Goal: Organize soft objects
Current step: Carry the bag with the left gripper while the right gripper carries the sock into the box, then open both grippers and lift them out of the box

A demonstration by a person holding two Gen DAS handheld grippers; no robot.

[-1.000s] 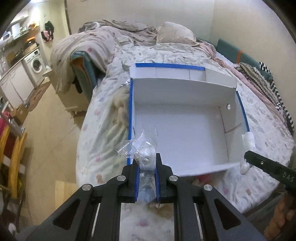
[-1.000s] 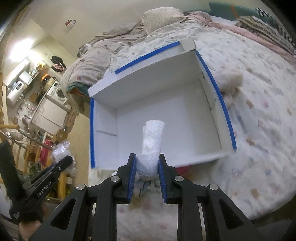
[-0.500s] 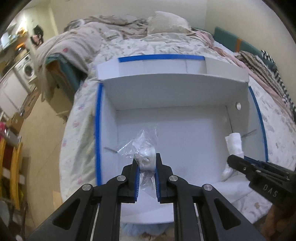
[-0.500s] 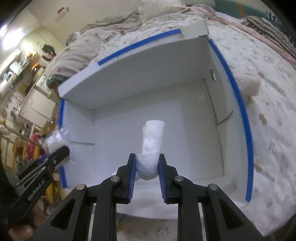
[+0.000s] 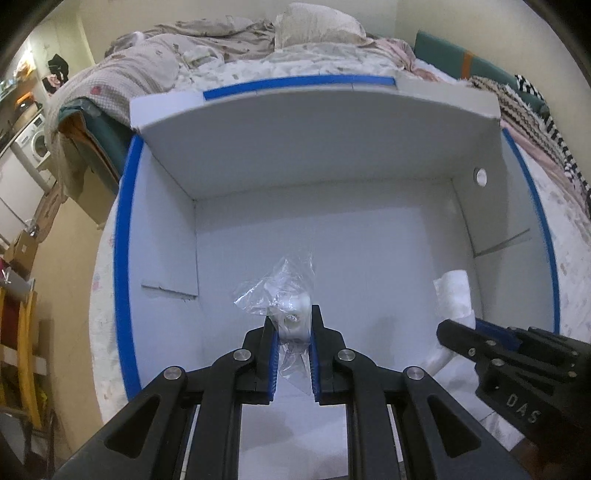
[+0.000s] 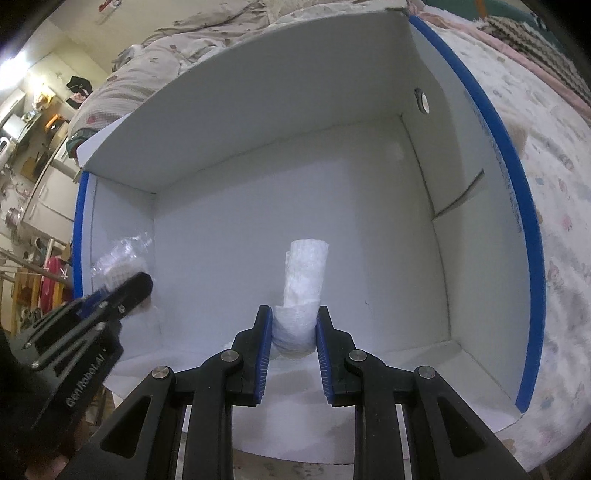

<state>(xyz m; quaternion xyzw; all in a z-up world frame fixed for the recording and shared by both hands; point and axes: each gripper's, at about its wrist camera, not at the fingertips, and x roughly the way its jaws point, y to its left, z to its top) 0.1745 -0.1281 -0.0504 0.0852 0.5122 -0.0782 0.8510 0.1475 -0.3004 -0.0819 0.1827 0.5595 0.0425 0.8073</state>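
A white box with blue-taped rims [image 5: 123,236] [image 6: 524,236] lies open on the bed. My left gripper [image 5: 293,325] is shut on a crinkled clear plastic bag with something white inside [image 5: 284,295], held over the box floor at its left side; the bag also shows in the right wrist view [image 6: 118,258]. My right gripper [image 6: 293,325] is shut on a rolled white cloth [image 6: 304,280], held inside the box towards its right side. The cloth also shows in the left wrist view [image 5: 452,295].
The box rests on a bed with a patterned cover [image 6: 554,184]. Rumpled bedding and a pillow [image 5: 317,26] lie behind the box. A striped throw [image 5: 546,129] lies at the right. A washing machine [image 5: 35,142] and furniture stand at the far left.
Both grippers have moved forward from the near edge into the box, each still holding its object. The box now fills both views.
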